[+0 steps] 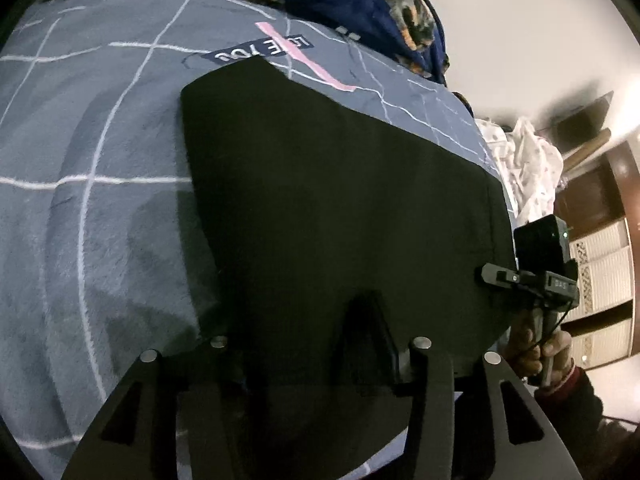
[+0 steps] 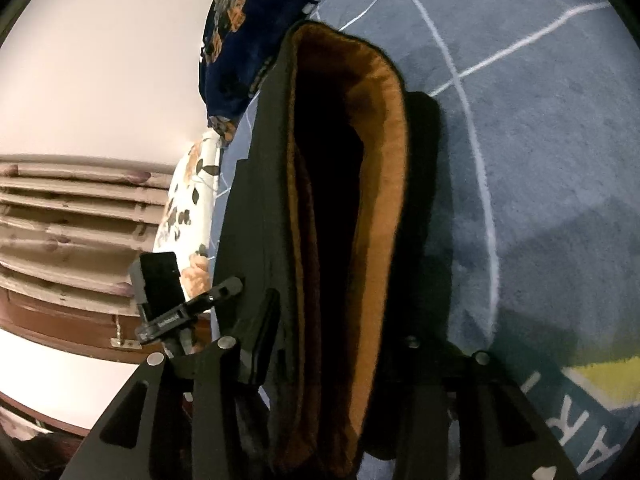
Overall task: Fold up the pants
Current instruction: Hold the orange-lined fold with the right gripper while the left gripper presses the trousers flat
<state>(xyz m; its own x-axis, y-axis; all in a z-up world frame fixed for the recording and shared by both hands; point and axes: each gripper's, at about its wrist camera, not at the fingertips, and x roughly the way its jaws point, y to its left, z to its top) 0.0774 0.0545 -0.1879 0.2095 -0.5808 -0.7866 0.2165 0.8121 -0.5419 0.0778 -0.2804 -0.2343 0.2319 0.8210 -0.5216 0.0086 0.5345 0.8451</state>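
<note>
Black pants (image 1: 340, 208) with an orange-brown fleece lining (image 2: 380, 184) lie on a grey-blue blanket with white lines (image 1: 100, 200). My left gripper (image 1: 316, 344) is at the pants' near edge with black cloth between its fingers. My right gripper (image 2: 320, 344) holds the waist end, where the lining gapes open. The right gripper also shows in the left wrist view (image 1: 532, 280) at the pants' right edge. The left gripper shows in the right wrist view (image 2: 188, 308) at the pants' left edge.
A dark blue floral quilt (image 1: 380, 4) is heaped at the blanket's far edge. White printed cloth (image 1: 528, 168) lies off the bed's right side. A floral pillow (image 2: 188, 208) sits beside the pants. Wooden furniture (image 2: 72, 220) stands beyond.
</note>
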